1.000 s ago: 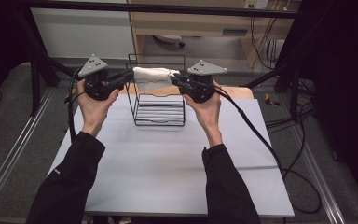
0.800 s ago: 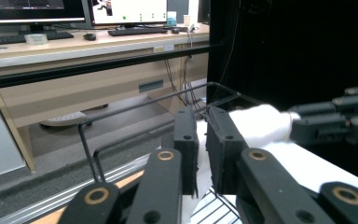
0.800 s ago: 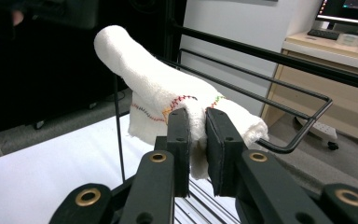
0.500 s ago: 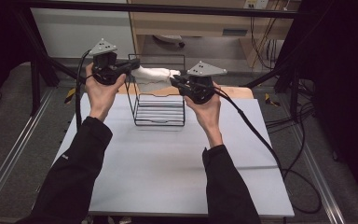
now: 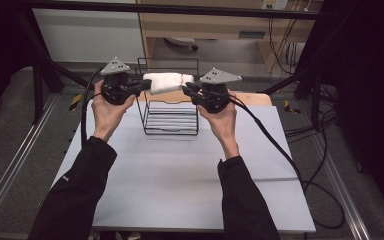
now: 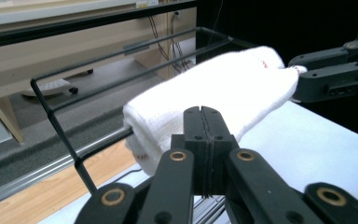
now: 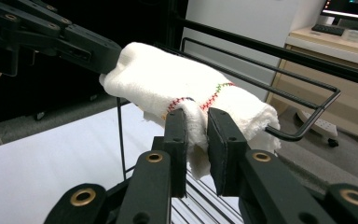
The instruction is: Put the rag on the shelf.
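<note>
1. Grey bench carries a black wire rack.
2. White towel drapes over its top rails, likely to hang.
3. Left tongs pinched fully together at one end; right tongs narrowly clamping the other end's fold.

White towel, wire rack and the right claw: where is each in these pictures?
white towel (image 5: pixel 166 81), high view, middle of the roll.
wire rack (image 5: pixel 171 131), high view, front bottom bar.
right claw (image 7: pixel 196 140), right gripper view, midway between its fingertips.

both grippers face inward, raised; jaws closed.
</note>
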{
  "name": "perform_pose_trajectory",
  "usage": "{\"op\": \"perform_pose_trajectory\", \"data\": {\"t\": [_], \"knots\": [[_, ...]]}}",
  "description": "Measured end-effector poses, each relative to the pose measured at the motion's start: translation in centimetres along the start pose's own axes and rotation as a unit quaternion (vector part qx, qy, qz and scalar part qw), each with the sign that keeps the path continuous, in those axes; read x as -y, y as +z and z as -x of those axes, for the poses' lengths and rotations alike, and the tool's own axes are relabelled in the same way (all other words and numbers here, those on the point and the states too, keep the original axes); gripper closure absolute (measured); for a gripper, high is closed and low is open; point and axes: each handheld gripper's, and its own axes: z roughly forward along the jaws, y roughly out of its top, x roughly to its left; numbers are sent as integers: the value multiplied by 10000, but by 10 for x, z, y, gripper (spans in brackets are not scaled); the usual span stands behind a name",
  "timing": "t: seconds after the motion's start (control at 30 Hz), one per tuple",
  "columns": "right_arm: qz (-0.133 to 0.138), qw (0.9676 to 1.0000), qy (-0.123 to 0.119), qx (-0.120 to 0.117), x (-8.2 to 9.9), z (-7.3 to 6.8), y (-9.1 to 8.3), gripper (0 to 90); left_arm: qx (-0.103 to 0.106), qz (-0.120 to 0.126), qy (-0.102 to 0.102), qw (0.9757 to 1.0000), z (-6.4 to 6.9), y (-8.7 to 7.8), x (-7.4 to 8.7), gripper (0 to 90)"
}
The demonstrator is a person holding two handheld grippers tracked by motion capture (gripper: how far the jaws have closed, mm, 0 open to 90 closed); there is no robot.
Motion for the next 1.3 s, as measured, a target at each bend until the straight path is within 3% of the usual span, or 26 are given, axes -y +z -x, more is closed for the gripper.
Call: {"op": "perform_pose_trajectory", "data": {"t": [0.23, 0.4, 0.47, 0.57, 0.7, 1.07, 1.3], "knots": [[-70, 10000, -71, -9, 1, -2, -1, 732, -42, -34, -29, 10000, 0, 5, 7, 900], [114, 9998, 61, -139, -3, -5, -8, 668, -81, -39, -17, 10000, -1, 7, 11, 900], [116, 9998, 53, -171, -5, -6, -8, 687, -103, -37, -12, 9999, -1, 8, 12, 899], [-17, 9996, 91, -255, -6, -9, -3, 808, -132, -70, 32, 9999, -1, 10, 15, 900], [-290, 9993, 179, -178, -1, -8, 7, 893, -153, -48, 46, 9999, -1, 12, 19, 900], [-515, 9982, 209, 213, 12, -4, 22, 886, -246, -14, -20, 9997, -4, 23, 28, 900], [-491, 9983, 235, 223, 12, -3, 24, 864, -276, 13, -35, 9996, -5, 24, 29, 900]]}}
